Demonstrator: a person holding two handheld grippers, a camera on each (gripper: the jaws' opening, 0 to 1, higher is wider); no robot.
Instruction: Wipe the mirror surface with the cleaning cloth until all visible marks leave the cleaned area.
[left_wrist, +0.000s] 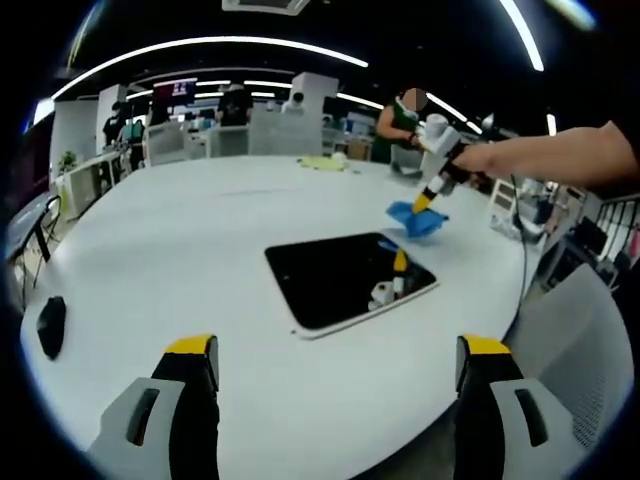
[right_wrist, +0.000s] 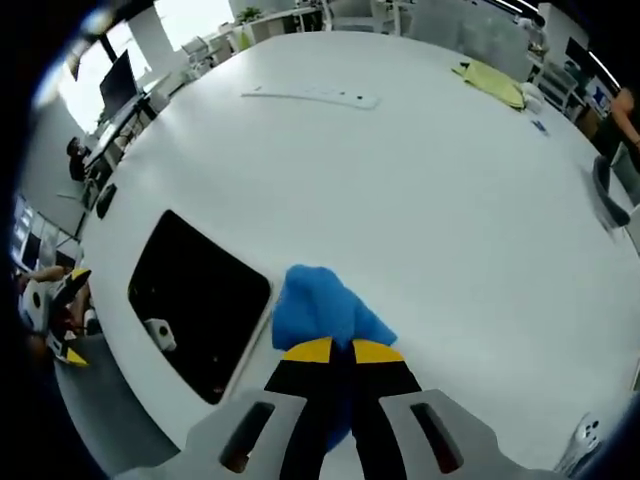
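A dark rectangular mirror (left_wrist: 348, 279) lies flat on the white table (left_wrist: 200, 250), in front of my left gripper (left_wrist: 340, 352), which stands open above the table's near edge with nothing between its jaws. Beyond the mirror's far right corner, my right gripper (left_wrist: 424, 201) pinches a blue cleaning cloth (left_wrist: 417, 219) against the table. In the right gripper view the mirror (right_wrist: 197, 302) lies to the left, and the blue cloth (right_wrist: 321, 309) bunches just ahead of my right gripper (right_wrist: 342, 351), whose jaws are shut on it.
A black object (left_wrist: 50, 326) sits near the table's left edge. A yellow cloth (right_wrist: 490, 83) and a long white strip (right_wrist: 312, 96) lie on the far side. Chairs, desks and people stand around the room.
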